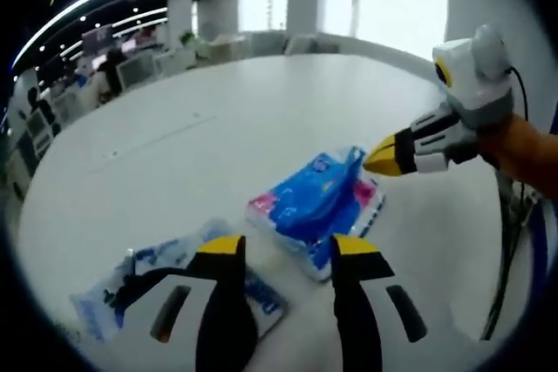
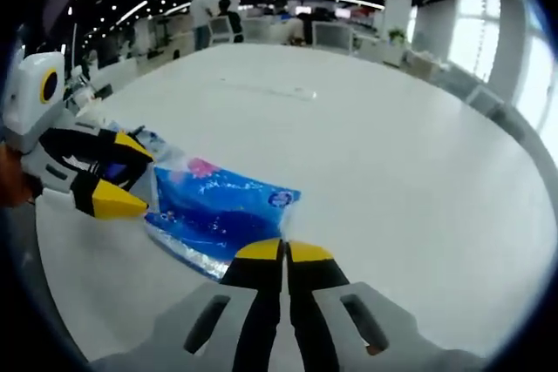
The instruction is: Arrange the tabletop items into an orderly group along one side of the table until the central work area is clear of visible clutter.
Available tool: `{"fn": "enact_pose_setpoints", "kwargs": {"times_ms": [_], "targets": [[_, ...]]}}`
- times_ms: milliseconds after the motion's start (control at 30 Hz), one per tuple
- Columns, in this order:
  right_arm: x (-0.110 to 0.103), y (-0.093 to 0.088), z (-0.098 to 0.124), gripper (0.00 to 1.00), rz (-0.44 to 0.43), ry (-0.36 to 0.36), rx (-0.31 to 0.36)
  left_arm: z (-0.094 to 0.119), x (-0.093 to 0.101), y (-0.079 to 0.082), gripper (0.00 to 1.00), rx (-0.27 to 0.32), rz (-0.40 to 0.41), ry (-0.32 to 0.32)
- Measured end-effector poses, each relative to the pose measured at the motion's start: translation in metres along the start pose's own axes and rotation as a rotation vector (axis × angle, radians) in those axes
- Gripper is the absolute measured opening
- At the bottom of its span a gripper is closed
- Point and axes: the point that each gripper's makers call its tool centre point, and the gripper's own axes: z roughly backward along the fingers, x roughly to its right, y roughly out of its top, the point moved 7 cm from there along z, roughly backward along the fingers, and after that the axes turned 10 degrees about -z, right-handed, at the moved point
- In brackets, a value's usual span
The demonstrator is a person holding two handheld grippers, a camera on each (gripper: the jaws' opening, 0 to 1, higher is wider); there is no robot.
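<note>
A blue tissue pack (image 1: pixel 318 202) lies flat on the white table (image 1: pixel 218 128), just beyond my left gripper (image 1: pixel 288 248), which stands open with nothing between its fingers. A second pack in clear and blue wrapping (image 1: pixel 113 294) lies partly under its left jaw. My right gripper (image 1: pixel 384 158) comes in from the right, shut, its yellow tips at the blue pack's raised far corner. In the right gripper view the blue pack (image 2: pixel 218 211) lies just ahead and left of my right gripper (image 2: pixel 285 250). I see no wrapping between its tips. My left gripper (image 2: pixel 129 172) is open at the pack's left end.
The table's edge (image 1: pixel 488 302) runs close on the right of the left gripper view, with a dark cable (image 1: pixel 506 250) hanging there. Wide bare tabletop (image 2: pixel 375 145) stretches beyond the packs. Office desks, monitors and people (image 2: pixel 218 15) stand far behind.
</note>
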Motion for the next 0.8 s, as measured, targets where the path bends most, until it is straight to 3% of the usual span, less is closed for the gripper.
{"fn": "enact_pose_setpoints", "kwargs": {"times_ms": [167, 267, 367, 800], "targets": [[0.002, 0.0, 0.002, 0.13, 0.019, -0.017, -0.001, 0.005, -0.005, 0.0, 0.35, 0.007, 0.006, 0.011], [0.002, 0.001, 0.008, 0.14, 0.007, -0.017, 0.016, 0.009, -0.006, 0.002, 0.36, 0.027, 0.018, 0.01], [0.005, 0.01, 0.019, 0.18, -0.025, -0.029, 0.086, 0.015, -0.006, 0.006, 0.38, 0.055, 0.024, 0.005], [0.003, 0.024, 0.076, 0.34, -0.018, -0.076, 0.223, 0.062, -0.005, 0.029, 0.46, 0.175, -0.071, -0.034]]}}
